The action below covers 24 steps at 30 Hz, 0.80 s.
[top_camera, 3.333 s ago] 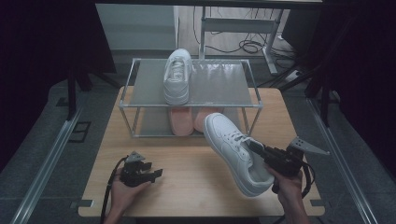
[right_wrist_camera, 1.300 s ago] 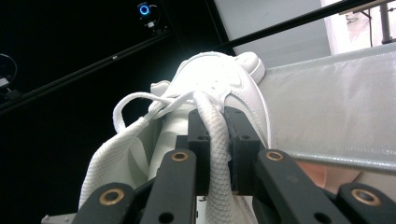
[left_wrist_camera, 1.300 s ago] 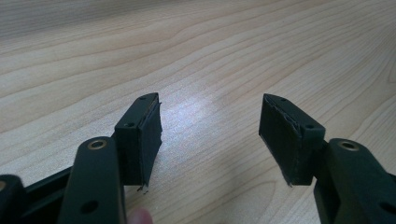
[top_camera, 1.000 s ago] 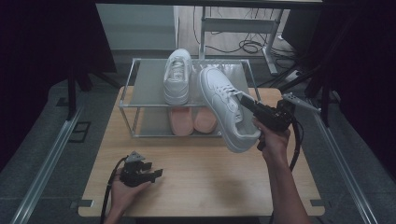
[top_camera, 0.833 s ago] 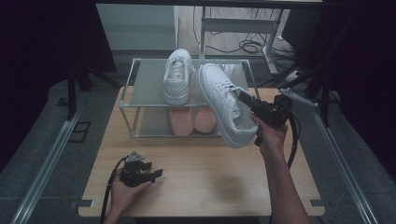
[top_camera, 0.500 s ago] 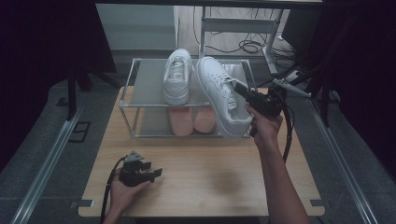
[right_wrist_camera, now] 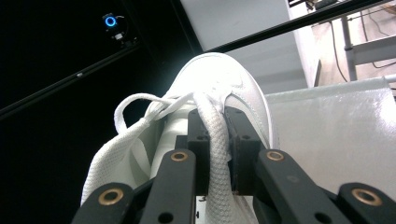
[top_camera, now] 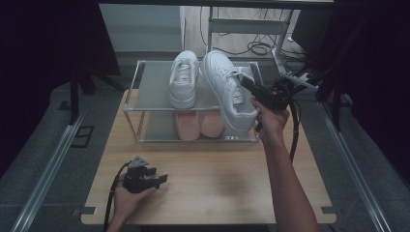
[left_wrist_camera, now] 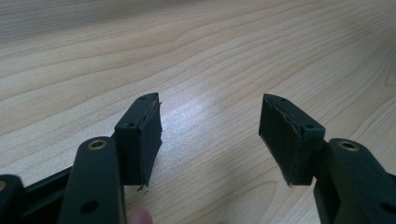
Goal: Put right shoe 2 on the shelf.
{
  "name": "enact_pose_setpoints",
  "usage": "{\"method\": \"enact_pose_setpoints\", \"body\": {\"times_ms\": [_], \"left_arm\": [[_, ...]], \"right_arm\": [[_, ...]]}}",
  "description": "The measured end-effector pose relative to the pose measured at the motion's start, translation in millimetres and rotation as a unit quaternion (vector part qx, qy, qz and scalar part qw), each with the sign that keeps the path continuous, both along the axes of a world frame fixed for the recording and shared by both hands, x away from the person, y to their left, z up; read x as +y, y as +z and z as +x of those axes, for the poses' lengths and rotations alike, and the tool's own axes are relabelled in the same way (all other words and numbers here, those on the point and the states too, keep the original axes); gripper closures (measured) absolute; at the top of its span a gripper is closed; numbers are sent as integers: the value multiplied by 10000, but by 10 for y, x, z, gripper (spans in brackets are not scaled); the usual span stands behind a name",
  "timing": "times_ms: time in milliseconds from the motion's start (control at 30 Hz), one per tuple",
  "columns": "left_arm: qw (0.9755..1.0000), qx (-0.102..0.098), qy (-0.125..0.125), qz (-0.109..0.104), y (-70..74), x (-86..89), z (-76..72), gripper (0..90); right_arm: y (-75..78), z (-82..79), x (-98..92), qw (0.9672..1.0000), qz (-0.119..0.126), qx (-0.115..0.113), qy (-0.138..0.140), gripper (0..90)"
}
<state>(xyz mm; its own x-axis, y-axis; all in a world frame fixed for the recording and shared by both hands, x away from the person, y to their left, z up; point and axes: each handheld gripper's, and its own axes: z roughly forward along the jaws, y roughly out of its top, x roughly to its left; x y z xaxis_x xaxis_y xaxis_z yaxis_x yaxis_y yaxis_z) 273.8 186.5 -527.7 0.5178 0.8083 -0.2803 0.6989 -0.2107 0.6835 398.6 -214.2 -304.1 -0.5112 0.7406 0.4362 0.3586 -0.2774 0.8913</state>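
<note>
The right gripper (top_camera: 251,89), fingers pinching a white sneaker's (top_camera: 227,92) collar, holds it toe-away over the rack's (top_camera: 145,82) top shelf beside its mate (top_camera: 183,84); the left gripper (top_camera: 157,180) rests spread on the table (top_camera: 217,169).

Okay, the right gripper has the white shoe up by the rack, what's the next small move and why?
Probably lower the shoe onto the rack's top shelf, beside the other white shoe. The right gripper is shut on its collar and holds it tilted over the free right half of the shelf, its heel past the front edge, not yet set down.
</note>
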Motion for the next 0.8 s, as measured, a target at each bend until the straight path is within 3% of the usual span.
{"method": "enact_pose_setpoints", "body": {"times_ms": [367, 800], "left_arm": [[10000, 1, 18, -30, 8, 8, -4, 397], [10000, -66, 24, -62, 25, 35, -6, 399]], "right_arm": [[110, 219, 77, 9995, -88, 109, -276, 817], [120, 474, 225, 9983, -203, 285, -460, 817]]}}
